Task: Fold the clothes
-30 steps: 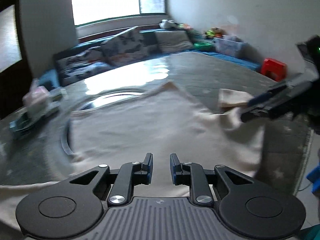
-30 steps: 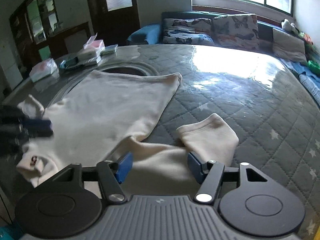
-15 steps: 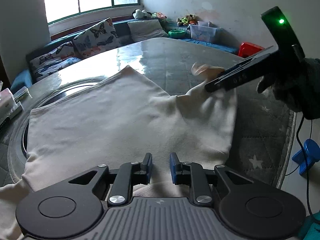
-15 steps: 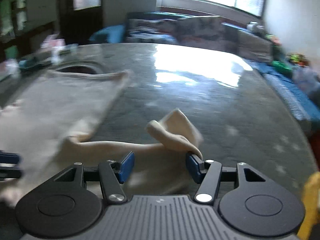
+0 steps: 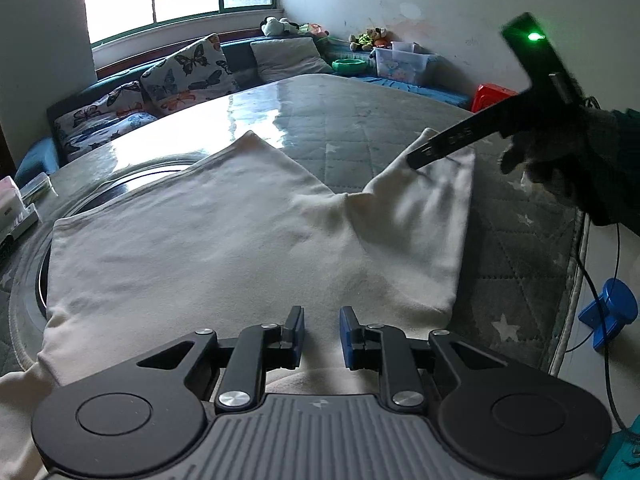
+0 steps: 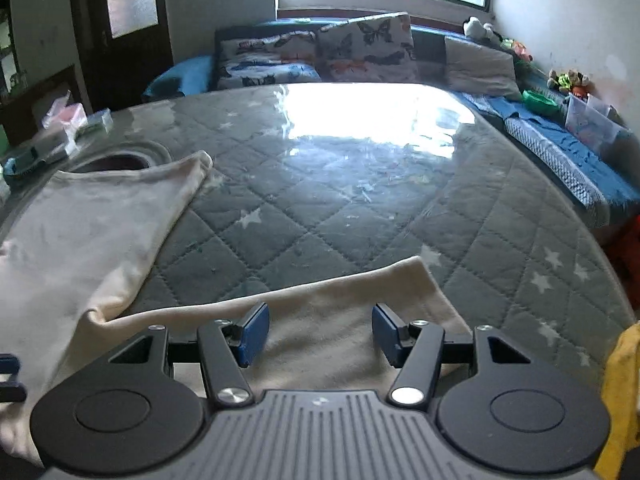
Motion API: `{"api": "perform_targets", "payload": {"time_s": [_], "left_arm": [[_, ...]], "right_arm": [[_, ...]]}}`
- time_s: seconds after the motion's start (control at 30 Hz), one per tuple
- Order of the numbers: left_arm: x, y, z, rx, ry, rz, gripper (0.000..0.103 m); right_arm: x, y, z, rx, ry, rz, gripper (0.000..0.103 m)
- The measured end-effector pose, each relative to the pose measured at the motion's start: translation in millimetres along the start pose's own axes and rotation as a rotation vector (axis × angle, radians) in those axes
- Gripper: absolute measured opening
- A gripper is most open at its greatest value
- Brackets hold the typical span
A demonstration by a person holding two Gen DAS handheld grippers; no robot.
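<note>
Shirt (image 5: 224, 240) lies cream and mostly flat on our quilted grey mat (image 5: 360, 128), body spread to the left, one sleeve (image 6: 340, 320) stretched out to the right. Our left gripper (image 5: 322, 334) sits low over the shirt's near edge, fingers a narrow gap apart, nothing visibly pinched between them. Our right gripper (image 6: 320, 334) hovers over the sleeve, fingers wide apart, cloth beneath them and not clamped. From the left camera we see the right gripper's tip at the sleeve end, gloved hand (image 5: 568, 160) holding it. Cushions (image 6: 360, 48) line the wall beyond the mat.
</note>
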State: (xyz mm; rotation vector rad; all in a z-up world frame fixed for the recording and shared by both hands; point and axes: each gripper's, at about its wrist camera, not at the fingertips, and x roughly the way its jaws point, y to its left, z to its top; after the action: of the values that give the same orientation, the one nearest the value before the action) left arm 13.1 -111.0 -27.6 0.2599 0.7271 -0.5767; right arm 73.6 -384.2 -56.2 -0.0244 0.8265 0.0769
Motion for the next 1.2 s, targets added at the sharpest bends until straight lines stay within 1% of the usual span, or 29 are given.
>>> {"api": "perform_targets", "payload": {"time_s": [0.17, 0.27, 0.33, 0.37, 0.4, 0.73, 0.83, 0.93, 1.07, 1.17, 1.2], "left_arm": [[0, 0, 0, 0.000, 0.002, -0.001, 0.021], [0, 0, 0, -0.001, 0.003, 0.001, 0.022], [-2, -1, 0, -0.006, 0.002, 0.004, 0.024], [-2, 0, 0, -0.009, 0.001, 0.008, 0.026], [-3, 0, 0, -0.011, -0.001, 0.011, 0.027], [-8, 0, 8, -0.023, -0.029, 0.014, 0.027], [-6, -2, 10, -0.025, -0.026, 0.012, 0.031], [-4, -4, 11, -0.025, -0.020, 0.012, 0.034], [-2, -7, 11, -0.025, -0.012, 0.013, 0.042], [0, -9, 11, -0.025, -0.007, 0.013, 0.043], [1, -9, 12, -0.025, -0.005, 0.013, 0.044]], "right_arm": [[10, -2, 7, 0.002, -0.021, -0.022, 0.061], [10, -4, 9, -0.003, -0.023, -0.037, 0.061], [5, -4, 9, -0.003, -0.031, -0.041, 0.061], [2, -5, 9, 0.000, -0.034, -0.037, 0.062], [-1, -4, 8, -0.001, -0.034, -0.032, 0.062], [-39, 9, -22, -0.043, -0.024, 0.035, 0.063], [-40, 15, -32, -0.066, -0.007, 0.040, 0.064], [-42, 16, -41, -0.082, -0.008, 0.026, 0.067], [-49, 11, -40, -0.062, -0.021, 0.020, 0.067], [-52, 8, -39, -0.035, -0.041, 0.037, 0.067], [-49, 8, -40, -0.032, -0.035, 0.044, 0.067]]}}
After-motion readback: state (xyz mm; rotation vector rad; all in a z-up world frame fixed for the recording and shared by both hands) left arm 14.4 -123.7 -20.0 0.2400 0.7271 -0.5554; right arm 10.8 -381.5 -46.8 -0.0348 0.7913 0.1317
